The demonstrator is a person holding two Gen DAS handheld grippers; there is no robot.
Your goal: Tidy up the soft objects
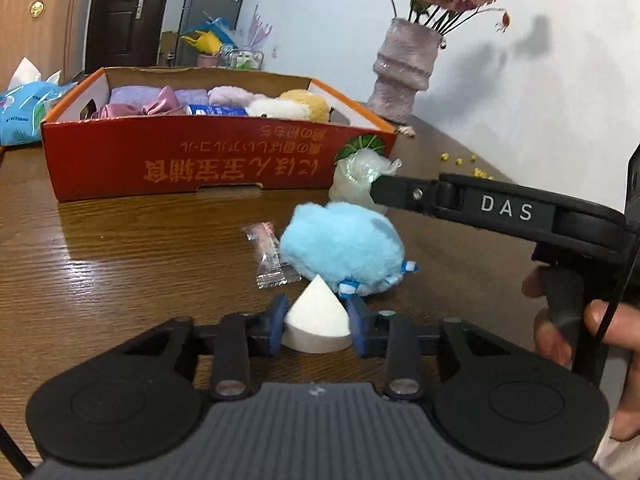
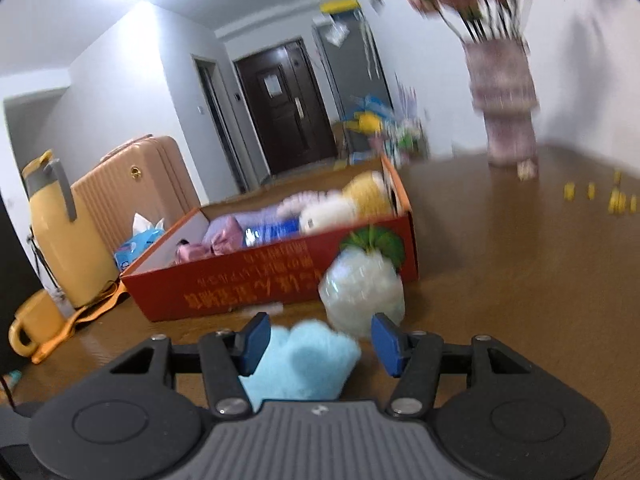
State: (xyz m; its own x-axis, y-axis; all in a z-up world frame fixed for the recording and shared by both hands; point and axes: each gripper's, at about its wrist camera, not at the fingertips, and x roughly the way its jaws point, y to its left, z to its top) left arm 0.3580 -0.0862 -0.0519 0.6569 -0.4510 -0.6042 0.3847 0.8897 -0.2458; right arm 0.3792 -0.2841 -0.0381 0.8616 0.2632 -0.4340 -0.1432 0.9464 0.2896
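Observation:
My left gripper (image 1: 318, 320) is shut on a white cone-shaped sponge (image 1: 316, 320), just above the wooden table. Beyond it lie a fluffy light-blue plush (image 1: 344, 248) and a small clear wrapped packet (image 1: 270, 256). A white bundle in clear plastic (image 1: 358, 182) stands against the red cardboard box (image 1: 192, 160), which holds folded towels, a pink bow and plush toys. My right gripper (image 2: 320, 340) is open; the blue plush (image 2: 300, 360) lies beneath its fingers and the plastic bundle (image 2: 362, 290) just ahead. Its arm reaches in from the right in the left wrist view (image 1: 500, 208).
A pink vase of dried flowers (image 1: 404, 68) stands at the back right beside the wall. Small yellow bits (image 1: 464, 162) are scattered near it. A blue tissue pack (image 1: 24, 112) lies left of the box. A yellow jug (image 2: 64, 232) and yellow mug (image 2: 36, 324) stand far left.

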